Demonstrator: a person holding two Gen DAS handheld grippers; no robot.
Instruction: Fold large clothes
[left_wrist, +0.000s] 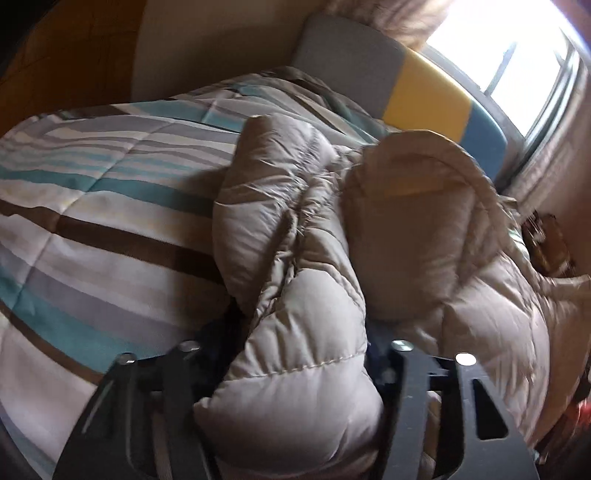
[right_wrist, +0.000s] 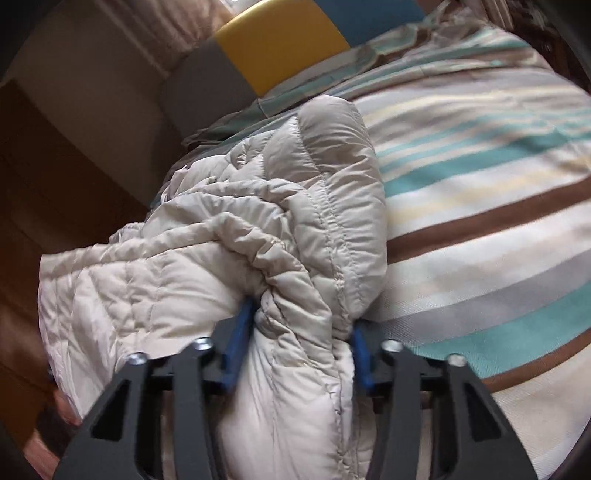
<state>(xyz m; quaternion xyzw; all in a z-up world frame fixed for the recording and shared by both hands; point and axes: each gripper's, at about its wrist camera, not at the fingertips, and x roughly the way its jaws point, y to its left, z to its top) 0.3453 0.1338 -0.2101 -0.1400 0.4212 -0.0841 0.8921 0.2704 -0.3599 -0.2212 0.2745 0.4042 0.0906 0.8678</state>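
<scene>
puffer jacket (right_wrist: 229, 258) on striped bedspread (right_wrist: 480, 206)

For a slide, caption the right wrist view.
Right gripper clamps a bunched fold of beige puffer jacket above a striped quilt.

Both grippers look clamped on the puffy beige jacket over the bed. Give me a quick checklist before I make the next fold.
1. Left gripper on the quilted beige puffer jacket: ok, padded fabric bunched between the jaws.
2. Right gripper on the jacket: ok, blue fingers press a thick fold.
3. Jacket lying flat: not ok, bunched and creased.
4. Landing space on the striped teal, brown and cream quilt: ok, open area beside the jacket.
5. Sleeves tucked: cannot tell, one sleeve-like end sticks up.
</scene>
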